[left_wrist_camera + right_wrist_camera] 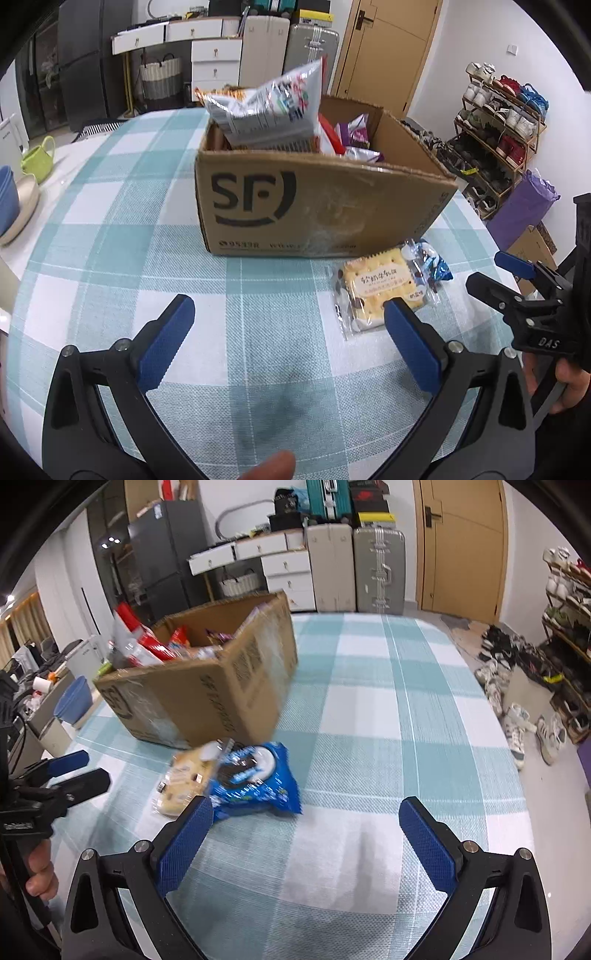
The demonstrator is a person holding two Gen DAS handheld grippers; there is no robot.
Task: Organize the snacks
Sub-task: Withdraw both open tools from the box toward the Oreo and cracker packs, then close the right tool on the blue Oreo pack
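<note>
My left gripper and right gripper both spread wide, nothing held. Cracker pack just ahead-right of left tips; blue cookie pack ahead-left of right, box beyond. I'd straddle one pack, pinch mid-body, not the crinkly edge.

Bright even indoor light, soft shadow on counter under left claw. Right wrist view motion-blurred around box. Heavy fisheye bend, black corners.

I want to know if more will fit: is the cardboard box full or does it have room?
Partly full. The cardboard box holds packets at one end, a large bag poking above the rim; its other end shows bare inner wall.
</note>
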